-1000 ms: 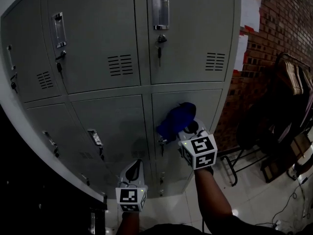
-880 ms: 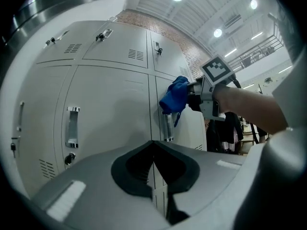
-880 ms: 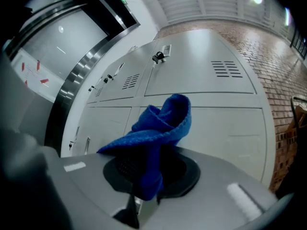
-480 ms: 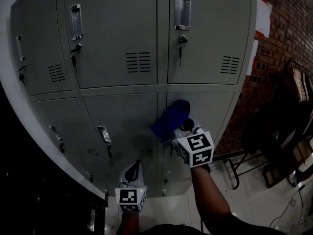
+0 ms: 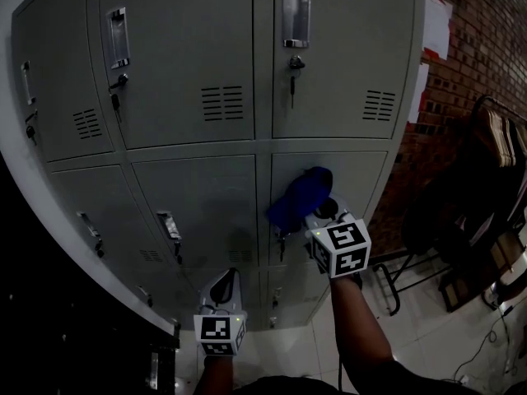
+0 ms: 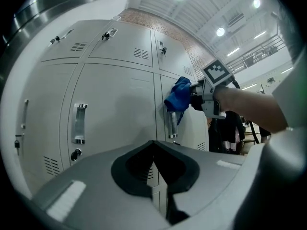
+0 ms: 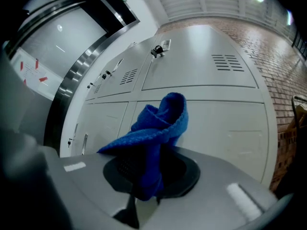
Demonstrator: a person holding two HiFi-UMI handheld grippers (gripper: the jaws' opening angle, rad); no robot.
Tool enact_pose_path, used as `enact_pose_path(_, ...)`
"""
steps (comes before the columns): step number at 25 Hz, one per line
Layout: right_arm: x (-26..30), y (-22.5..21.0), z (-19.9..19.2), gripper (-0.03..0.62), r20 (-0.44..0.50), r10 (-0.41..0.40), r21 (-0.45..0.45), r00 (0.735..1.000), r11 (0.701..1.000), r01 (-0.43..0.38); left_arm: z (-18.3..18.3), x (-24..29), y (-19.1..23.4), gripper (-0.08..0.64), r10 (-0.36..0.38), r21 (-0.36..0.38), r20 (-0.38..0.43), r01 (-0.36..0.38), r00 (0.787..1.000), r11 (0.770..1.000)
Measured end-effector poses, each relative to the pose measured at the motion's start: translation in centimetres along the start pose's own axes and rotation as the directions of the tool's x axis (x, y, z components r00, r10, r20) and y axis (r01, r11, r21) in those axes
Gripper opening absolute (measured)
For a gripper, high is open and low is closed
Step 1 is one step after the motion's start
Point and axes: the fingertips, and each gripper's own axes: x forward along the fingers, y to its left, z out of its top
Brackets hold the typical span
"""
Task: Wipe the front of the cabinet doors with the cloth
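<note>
1. Left gripper (image 5: 229,276) low, short of the cabinet (image 5: 181,48); jaws shut together, nothing between.
2. Right gripper (image 5: 319,212) higher and further forward; jaws clamped on blue cloth (image 5: 300,196), bunched, sticking up past the tips.
3. Cloth at lower right door (image 5: 362,179), over the top of its handle (image 6: 171,124); contact with the door not certain.
4. Above, key (image 5: 291,62) hanging in upper door lock.
5. Brick wall (image 5: 486,48) far right.
</note>
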Motion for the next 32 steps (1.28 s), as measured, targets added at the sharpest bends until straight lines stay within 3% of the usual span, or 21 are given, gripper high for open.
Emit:
enact_pose_path(18,-5.5,-12.2,-2.6,0.064,-0.052,-0.195,-0.021,0.980,0.981,0.194,0.0,1.5,-3.8,0.017,-0.055,0.017,-0.009,0.055,0.998,0.998)
enact_pose_path(32,-7.5,-16.2,-3.9,0.066,-0.084,-0.287,-0.049,0.954,0.958,0.284,-0.4,1.8,-5.3,0.017,-0.081,0.021,-0.018,0.081,0.997,0.996)
